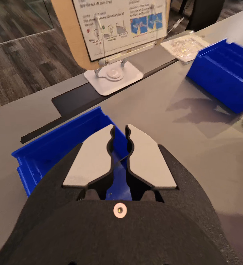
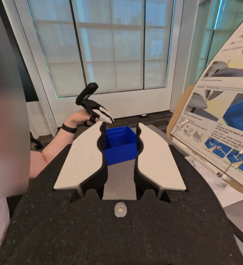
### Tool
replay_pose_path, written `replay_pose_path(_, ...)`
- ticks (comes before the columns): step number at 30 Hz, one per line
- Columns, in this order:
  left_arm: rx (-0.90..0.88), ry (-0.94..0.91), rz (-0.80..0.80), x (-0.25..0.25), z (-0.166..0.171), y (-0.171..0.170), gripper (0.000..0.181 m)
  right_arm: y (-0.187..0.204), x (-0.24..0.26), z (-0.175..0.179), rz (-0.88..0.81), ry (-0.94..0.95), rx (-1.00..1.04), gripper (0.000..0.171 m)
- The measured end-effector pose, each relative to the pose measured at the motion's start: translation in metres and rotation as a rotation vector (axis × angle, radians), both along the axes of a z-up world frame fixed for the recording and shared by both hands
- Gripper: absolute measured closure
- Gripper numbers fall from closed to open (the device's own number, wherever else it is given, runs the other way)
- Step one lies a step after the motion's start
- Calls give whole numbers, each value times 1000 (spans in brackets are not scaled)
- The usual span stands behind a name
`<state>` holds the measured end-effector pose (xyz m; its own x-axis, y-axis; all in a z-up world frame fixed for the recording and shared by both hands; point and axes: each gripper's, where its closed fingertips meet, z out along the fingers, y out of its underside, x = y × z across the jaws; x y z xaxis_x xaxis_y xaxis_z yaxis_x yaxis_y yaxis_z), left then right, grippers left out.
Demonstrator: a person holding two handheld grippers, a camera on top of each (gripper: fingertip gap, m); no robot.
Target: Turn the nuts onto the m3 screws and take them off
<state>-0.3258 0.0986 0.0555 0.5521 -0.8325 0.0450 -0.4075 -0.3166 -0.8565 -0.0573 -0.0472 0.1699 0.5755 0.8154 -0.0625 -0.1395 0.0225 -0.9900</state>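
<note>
Grey tabletop [image 1: 153, 121] carries the work, with dark wood-look floor beyond it and glazed white doors in the background of the right wrist view; no screw or nut can be identified with certainty, though a small dark speck shows on the floor of the near blue bin [image 1: 57, 144], too small to tell; left gripper [image 1: 120, 126] hangs over that bin's right end, fingers slightly apart with a narrow gap, nothing between them; second blue bin [image 1: 221, 71] stands well apart at right, blurred; in the right wrist view one blue bin [image 2: 120, 149] shows between the fingers [image 2: 82, 154] of the right gripper [image 2: 120, 126], which are spread wide and hold nothing; left gripper [image 2: 102, 114] appears there above and left of the bin, held in a hand [image 2: 77, 119] with a dark wristband; printed instruction sheet on a tan board [image 1: 118, 28] sits on a white stand [image 1: 113, 77] at the table's far edge; clear plastic bag [image 1: 182, 45] lies beside it.
</note>
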Motion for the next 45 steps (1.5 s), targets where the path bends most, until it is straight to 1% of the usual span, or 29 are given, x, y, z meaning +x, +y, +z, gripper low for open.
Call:
replay_pose_path(2,-20,121,54,0,-24,16,166,12,-10,-20,-35,-76,-19,133)
replay_pose_path(5,-48,270,125,-6,-59,37,166,32,-17,-51,-119,-250,-49,136)
replay_pose_path(9,-180,332,207,-16,-96,52,169,42,-25,-79,-140,-385,-114,136)
replay_pose_path(13,-350,340,263,-32,-127,57,170,44,-22,-91,-161,-467,-132,136)
replay_pose_path(16,-442,362,280,-39,-136,56,169,44,-19,-93,-162,-492,-131,135)
replay_pose_path(18,-476,402,291,-42,-131,57,171,45,-16,-94,-179,-512,-128,135)
replay_pose_path(20,-485,407,303,-39,-121,65,172,46,-12,-94,-192,-520,-125,134)
replay_pose_path(23,-582,425,352,-39,-120,74,171,47,-6,-93,-213,-536,-129,134)
replay_pose_path(26,-636,447,441,-44,-132,85,171,43,-2,-84,-226,-536,-99,133)
replay_pose_path(30,-709,367,564,-41,-149,100,171,34,2,-70,-228,-508,-67,133)
replay_pose_path(36,-766,370,708,-50,-178,105,170,27,11,-59,-271,-531,-26,131)
replay_pose_path(40,-815,333,754,-48,-191,107,171,23,15,-54,-286,-535,-8,131)
replay_pose_path(45,-839,364,801,-54,-203,107,169,22,18,-52,-295,-543,0,131)
